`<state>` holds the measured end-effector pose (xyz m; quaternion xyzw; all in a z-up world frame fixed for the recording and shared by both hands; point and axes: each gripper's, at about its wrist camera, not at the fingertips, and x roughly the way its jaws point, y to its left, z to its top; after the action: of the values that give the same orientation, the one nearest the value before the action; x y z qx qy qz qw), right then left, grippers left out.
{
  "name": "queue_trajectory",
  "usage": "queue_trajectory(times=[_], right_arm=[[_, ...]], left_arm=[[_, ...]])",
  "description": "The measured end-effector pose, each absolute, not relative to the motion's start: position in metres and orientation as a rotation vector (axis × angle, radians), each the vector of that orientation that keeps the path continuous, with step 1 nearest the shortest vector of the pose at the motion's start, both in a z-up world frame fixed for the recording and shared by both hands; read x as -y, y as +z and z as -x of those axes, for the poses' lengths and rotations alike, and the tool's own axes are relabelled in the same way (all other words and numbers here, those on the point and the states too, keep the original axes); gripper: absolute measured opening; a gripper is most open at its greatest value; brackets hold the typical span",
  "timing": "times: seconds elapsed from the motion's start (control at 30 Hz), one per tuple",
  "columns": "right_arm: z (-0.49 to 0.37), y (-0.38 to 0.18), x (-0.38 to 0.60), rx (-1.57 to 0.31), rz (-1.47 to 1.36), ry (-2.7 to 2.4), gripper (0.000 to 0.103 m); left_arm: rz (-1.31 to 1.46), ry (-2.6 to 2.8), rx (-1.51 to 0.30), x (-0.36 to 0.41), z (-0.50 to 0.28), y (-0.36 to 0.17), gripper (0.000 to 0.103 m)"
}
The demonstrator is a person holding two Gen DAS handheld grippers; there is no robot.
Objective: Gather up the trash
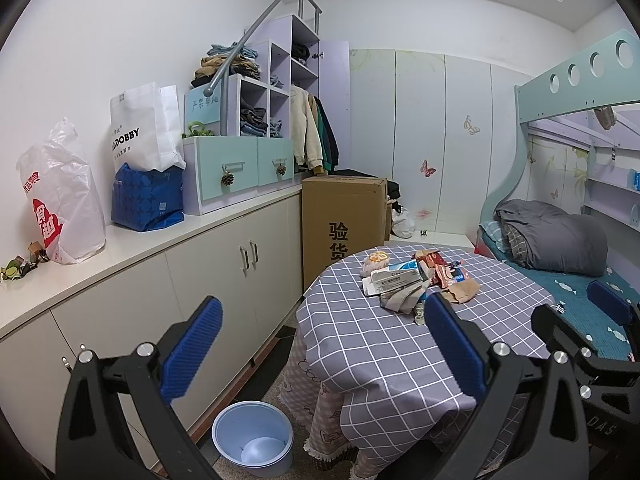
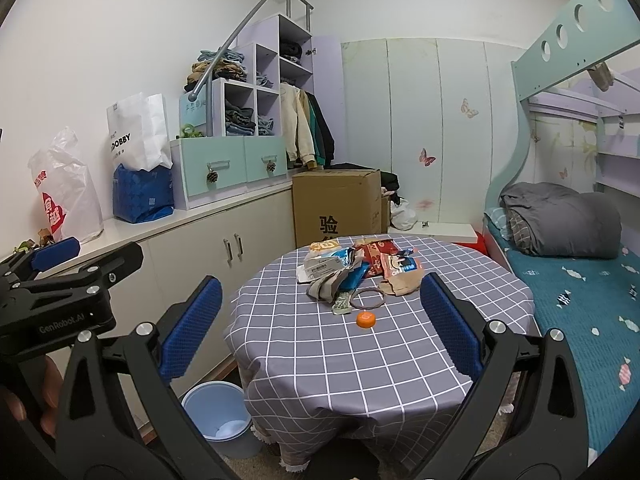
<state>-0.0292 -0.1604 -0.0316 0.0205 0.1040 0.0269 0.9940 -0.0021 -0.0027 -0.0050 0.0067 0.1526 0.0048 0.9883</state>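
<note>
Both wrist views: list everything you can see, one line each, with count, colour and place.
table: one, grey checked cloth, centre
trash pile: one heap, mixed wrappers and cartons, far side of table
bottle cap: one, orange, on table near the heap
ring: one, brown, beside the cap
bin: one, blue, on the floor left of table
cardboard box: one, brown, behind table
bags: three, white, white, blue, on the counter
bed: one, teal sheet, right
left gripper: jaws open
right gripper: jaws open
</note>
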Motion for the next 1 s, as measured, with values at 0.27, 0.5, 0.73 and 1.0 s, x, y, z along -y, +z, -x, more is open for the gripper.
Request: queue_trajectory(times=[0.27,0.5,0.73,1.0], right_arm=[[0.0261,-0.0315,0.1586,-0.212,-0.04,0.057,0.097],[0.0258,-0.0316,0.158,-0.213,-0.037,0.057,0.097],[0.0261,-0.0329,0.1566,-0.216,-0.039,0.058,0.097],[0.0262,-0.0367,0.1574,-0.227,-0.039,0.059,0.097]], left_arm=[[-0.013,0.009,-0.307,0.002,0.0016,-0.0052,0.099],[-0.013,0.009,-0.309,0.0014,0.0004,-0.0064,0.099],[-0.015,0.006,-0.311,0.0014,-0.0001,-0.0086,0.099],[-0.017,0.006,-0.314,0.0028,-0.0005,-0.0098,0.099]])
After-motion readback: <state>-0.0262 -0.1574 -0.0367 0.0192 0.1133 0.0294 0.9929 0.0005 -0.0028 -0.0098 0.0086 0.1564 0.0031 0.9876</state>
